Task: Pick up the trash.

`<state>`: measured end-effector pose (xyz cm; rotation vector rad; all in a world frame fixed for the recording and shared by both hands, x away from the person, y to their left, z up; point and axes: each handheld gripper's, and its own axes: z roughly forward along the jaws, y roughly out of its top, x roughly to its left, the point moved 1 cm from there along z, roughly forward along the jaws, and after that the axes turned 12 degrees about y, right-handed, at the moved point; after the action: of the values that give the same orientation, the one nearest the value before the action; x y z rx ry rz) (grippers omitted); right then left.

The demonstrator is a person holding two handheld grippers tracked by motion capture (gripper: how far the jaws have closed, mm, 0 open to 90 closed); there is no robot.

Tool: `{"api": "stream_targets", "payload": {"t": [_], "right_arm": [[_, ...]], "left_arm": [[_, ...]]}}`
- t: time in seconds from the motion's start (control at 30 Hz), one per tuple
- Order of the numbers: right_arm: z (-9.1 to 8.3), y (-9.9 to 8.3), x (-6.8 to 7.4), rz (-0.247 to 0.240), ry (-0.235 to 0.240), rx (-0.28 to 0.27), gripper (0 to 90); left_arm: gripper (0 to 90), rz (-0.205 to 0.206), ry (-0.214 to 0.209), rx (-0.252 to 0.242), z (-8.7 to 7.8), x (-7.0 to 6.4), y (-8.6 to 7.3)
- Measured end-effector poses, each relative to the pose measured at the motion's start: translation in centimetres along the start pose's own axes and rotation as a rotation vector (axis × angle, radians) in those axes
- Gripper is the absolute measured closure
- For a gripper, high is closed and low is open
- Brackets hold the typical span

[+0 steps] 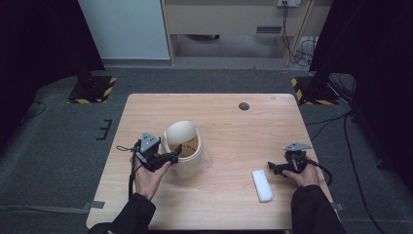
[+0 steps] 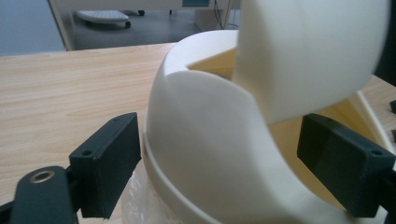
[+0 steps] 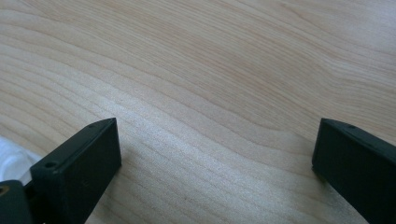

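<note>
A cream round container with a curved swing lid stands left of the table's middle. In the left gripper view its dome sits between my two black jaws, the tilted lid rising above the opening. My left gripper is open, one jaw on each side of the container's wall, close to it. My right gripper is open low over bare wood at the right, nothing between its jaws. A white folded pad lies just left of it, its corner visible.
The wooden table has a dark round grommet near its far edge. Clear plastic film lies under the container. Beyond the table are grey carpet, stand bases with hazard stripes and cables.
</note>
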<state>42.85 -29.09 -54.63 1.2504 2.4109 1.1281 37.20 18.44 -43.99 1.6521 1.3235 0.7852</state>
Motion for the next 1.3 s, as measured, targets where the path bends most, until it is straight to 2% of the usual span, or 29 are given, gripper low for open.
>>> {"api": "stream_targets", "payload": {"t": [0.1,0.13,0.17,0.2,0.27,0.3,0.37,0.57,0.6,0.77,0.9,0.93,0.97,1.0,1.03,1.17,1.23,1.27,1.3], "right_arm": [[-0.2,-0.1,-0.1,0.006,-0.007,-0.014,7.5],[-0.4,0.0,-0.3,0.007,-0.012,-0.015,14.1],[-0.4,0.0,-0.3,0.007,-0.012,-0.015,14.1],[-0.7,0.1,-0.4,0.006,-0.016,-0.008,19.3],[-0.8,0.1,-0.4,0.002,-0.02,-0.004,20.2],[-1.1,0.3,-0.4,-0.004,-0.025,-0.018,23.2],[-1.4,0.6,-0.4,0.003,-0.027,-0.043,25.7],[-2.3,1.2,-0.3,0.007,-0.03,-0.088,31.8],[-2.5,1.4,-0.2,0.013,-0.025,-0.108,33.0],[-2.7,1.7,0.2,0.007,-0.01,-0.13,34.8],[-3.0,2.0,0.5,0.006,0.019,-0.162,37.3],[-3.1,2.1,0.7,0.008,0.036,-0.167,37.6],[-3.1,2.1,0.7,0.008,0.036,-0.167,37.6],[-3.1,2.1,1.0,0.005,0.054,-0.164,39.9],[-3.1,2.1,1.0,0.005,0.054,-0.164,39.9],[-3.2,2.3,1.7,-0.008,0.098,-0.158,43.3],[-3.2,2.3,2.1,-0.018,0.127,-0.155,43.4],[-3.1,2.3,2.6,-0.03,0.162,-0.163,44.1],[-3.1,2.3,2.8,-0.033,0.175,-0.163,44.8]], "left_arm": [[12.6,0.007,-0.005,-0.016,-0.7,0.1,0.0],[12.6,0.012,-0.005,-0.027,-1.3,0.2,0.0],[12.6,0.012,-0.005,-0.027,-1.3,0.2,0.0],[12.6,0.013,-0.011,-0.04,-1.8,0.4,0.0],[12.3,0.021,-0.015,-0.049,-2.1,0.5,0.0],[12.2,0.046,-0.021,-0.067,-2.6,0.6,0.0],[12.1,0.062,-0.026,-0.077,-3.2,0.7,-0.2],[11.5,0.087,-0.04,-0.082,-4.2,1.0,-0.7],[11.5,0.085,-0.032,-0.079,-4.6,1.5,-1.0],[12.1,0.102,0.002,-0.072,-5.1,2.7,-1.8],[13.2,0.099,0.021,-0.026,-4.8,3.8,-3.0],[14.2,0.107,0.021,0.009,-4.3,4.3,-3.6],[14.2,0.107,0.021,0.009,-4.3,4.3,-3.6],[14.2,0.112,0.031,0.051,-3.8,4.9,-4.2],[14.2,0.112,0.031,0.051,-3.8,4.9,-4.2],[14.2,0.108,0.039,0.131,-2.7,5.9,-5.5],[14.2,0.106,0.035,0.166,-2.1,6.4,-6.0],[14.2,0.109,0.038,0.192,-1.6,6.7,-6.3],[14.3,0.113,0.037,0.203,-1.3,6.8,-6.5]]}}
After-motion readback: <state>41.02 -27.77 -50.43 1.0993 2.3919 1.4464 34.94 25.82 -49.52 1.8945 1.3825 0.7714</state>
